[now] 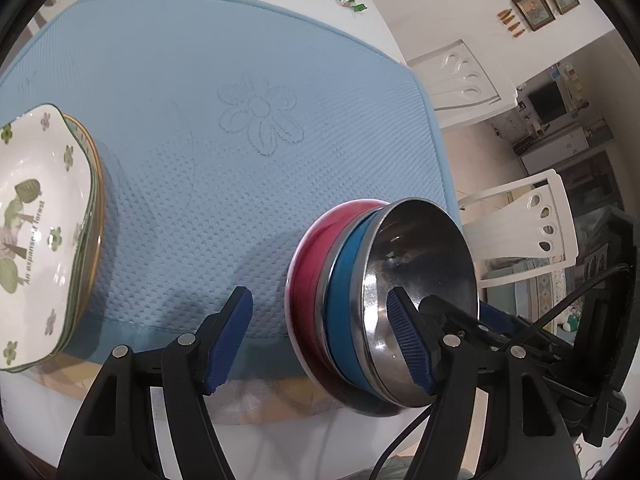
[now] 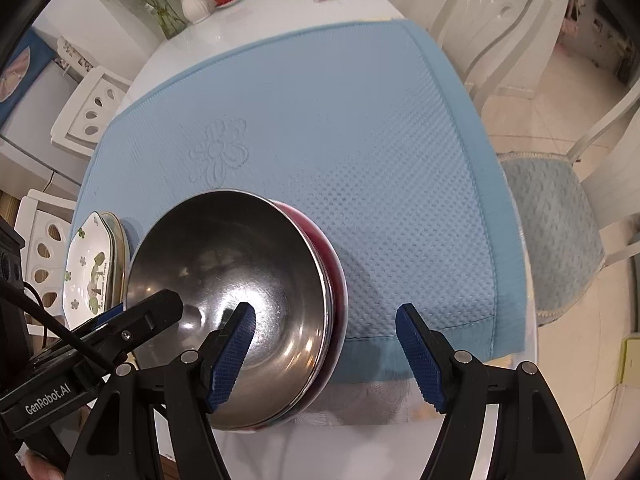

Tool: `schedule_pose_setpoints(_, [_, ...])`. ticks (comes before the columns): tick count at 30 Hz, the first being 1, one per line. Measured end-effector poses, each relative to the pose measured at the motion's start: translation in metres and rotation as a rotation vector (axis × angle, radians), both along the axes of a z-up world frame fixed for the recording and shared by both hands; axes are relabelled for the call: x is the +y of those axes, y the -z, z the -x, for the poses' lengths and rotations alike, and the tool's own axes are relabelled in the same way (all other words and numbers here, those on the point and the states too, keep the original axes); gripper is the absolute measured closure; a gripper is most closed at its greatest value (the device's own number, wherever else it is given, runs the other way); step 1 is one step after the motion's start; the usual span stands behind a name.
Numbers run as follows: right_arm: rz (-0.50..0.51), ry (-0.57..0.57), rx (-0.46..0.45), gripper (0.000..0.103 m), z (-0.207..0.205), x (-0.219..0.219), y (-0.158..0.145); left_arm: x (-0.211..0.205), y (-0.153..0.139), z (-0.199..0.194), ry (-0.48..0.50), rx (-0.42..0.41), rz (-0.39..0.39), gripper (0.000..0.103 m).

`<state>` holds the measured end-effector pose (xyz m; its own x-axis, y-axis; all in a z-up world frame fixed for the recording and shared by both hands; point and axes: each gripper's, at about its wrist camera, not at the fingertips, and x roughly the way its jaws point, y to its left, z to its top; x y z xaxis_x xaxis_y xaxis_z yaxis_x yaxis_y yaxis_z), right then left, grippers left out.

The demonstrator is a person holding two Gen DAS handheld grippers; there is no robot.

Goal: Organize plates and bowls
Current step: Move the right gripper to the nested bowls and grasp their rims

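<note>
A stack of nested bowls (image 1: 380, 300), steel inside with blue and red outer shells, rests near the front edge of the blue mat (image 1: 240, 152). My left gripper (image 1: 320, 300) is open and straddles the stack's left wall, right fingertip inside the steel bowl, left fingertip outside and clear of the red shell. In the right wrist view my right gripper (image 2: 326, 310) is open too, astride the right wall of the bowls (image 2: 232, 280), with a gap to its outer finger. One of the left gripper's fingers (image 2: 156, 308) reaches into the bowl. A stack of plates (image 1: 36, 232), topped by a white tree-printed one, lies at the mat's left.
The mat (image 2: 320, 140) covers a white table (image 2: 280, 4). White chairs (image 2: 480, 12) stand around it, one with a blue cushion (image 2: 552, 232). A vase of flowers (image 2: 196, 4) and a small red dish stand at the table's far end. The plate stack (image 2: 90, 272) sits left of the bowls.
</note>
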<state>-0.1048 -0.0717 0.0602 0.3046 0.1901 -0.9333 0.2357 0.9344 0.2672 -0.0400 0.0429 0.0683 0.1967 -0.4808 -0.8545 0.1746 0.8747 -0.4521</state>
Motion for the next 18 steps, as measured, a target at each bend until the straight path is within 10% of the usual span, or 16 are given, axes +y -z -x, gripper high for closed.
schedule_pose_setpoints(18, [-0.184, 0.022, 0.074, 0.033, -0.013, -0.018, 0.039, -0.003, 0.027, -0.010, 0.003, 0.052, 0.012, 0.041])
